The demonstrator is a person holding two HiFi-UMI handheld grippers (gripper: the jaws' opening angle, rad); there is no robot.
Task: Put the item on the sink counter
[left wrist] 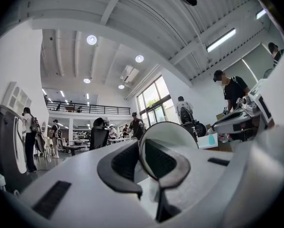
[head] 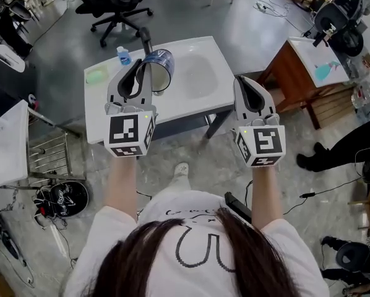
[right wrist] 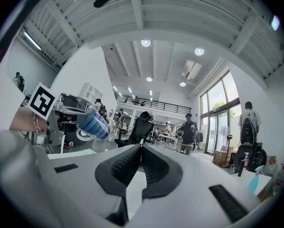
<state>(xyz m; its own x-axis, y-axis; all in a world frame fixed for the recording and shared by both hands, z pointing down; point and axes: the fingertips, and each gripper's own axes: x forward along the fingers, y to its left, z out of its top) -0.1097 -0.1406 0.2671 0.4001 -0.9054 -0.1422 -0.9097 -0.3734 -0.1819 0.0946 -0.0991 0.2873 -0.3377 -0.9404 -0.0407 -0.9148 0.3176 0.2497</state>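
Note:
A clear blue plastic cup (head: 161, 67) hangs tilted on its side over the white sink counter (head: 172, 107), mouth toward me. My left gripper (head: 139, 68) is shut on the cup's rim. In the left gripper view the round rim (left wrist: 176, 133) sits pinched between the two black pads. The right gripper view shows the same cup (right wrist: 91, 123) off to the left, held up in the air. My right gripper (head: 242, 80) hovers past the counter's right end, its pads (right wrist: 132, 163) pressed together with nothing between them.
A black faucet (head: 146, 40), a small blue bottle (head: 124, 55) and a green pad (head: 97, 75) stand at the counter's back left, beside the basin (head: 200, 73). A wooden table (head: 296, 73) is at the right, a wire rack (head: 49, 156) at the left, an office chair (head: 114, 5) behind.

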